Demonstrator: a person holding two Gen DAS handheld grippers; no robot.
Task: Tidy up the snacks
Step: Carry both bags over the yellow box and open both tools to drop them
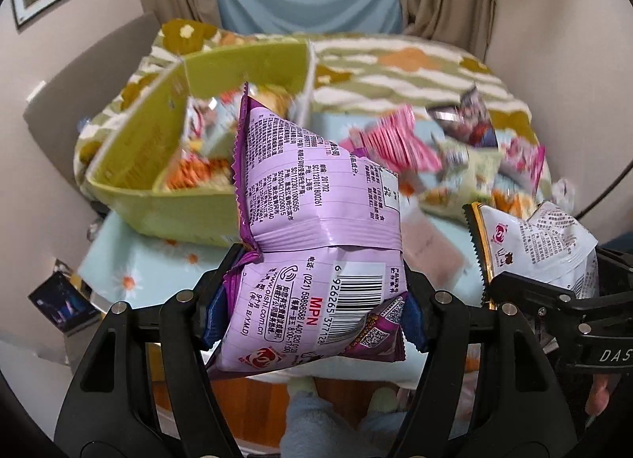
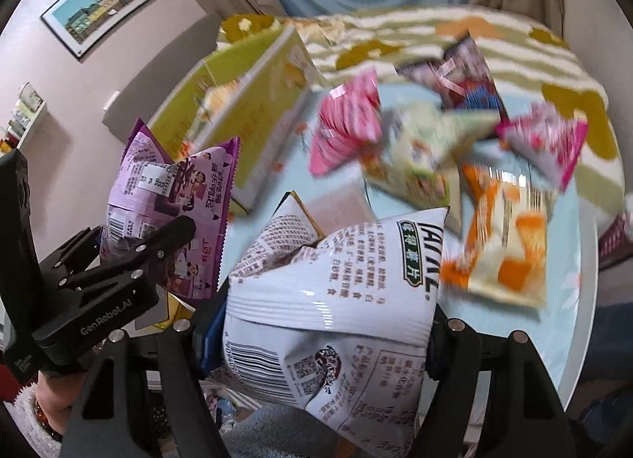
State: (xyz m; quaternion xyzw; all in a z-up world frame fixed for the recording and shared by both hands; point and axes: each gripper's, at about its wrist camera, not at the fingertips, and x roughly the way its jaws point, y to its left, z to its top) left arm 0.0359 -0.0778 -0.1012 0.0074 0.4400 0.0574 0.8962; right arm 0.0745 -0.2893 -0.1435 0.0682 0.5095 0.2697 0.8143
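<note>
The purple snack bag point(image 1: 316, 220) bears a barcode, red "MPN" and "www.oishi.com.cn"; the left gripper point(image 1: 312, 299) is clamped on its lower half, lifted near the green box point(image 1: 158, 133). The white chip bag point(image 2: 336, 299), printed with Chinese text, a barcode and QR codes, is pinched in the right gripper point(image 2: 324, 323); the left view catches only its edge. Only the right view shows "GenRobot.AI" on the left tool, and an orange packet point(image 2: 502, 244) among others on the pale blue table point(image 2: 569, 299) beyond.

Soft, even indoor light with faint shadows. Fisheye bending curves the dark-vignetted edges. Motion blur smears the far packets, while the held lilac foil snack bag point(image 1: 312, 220) stays sharp, with slight glare.
</note>
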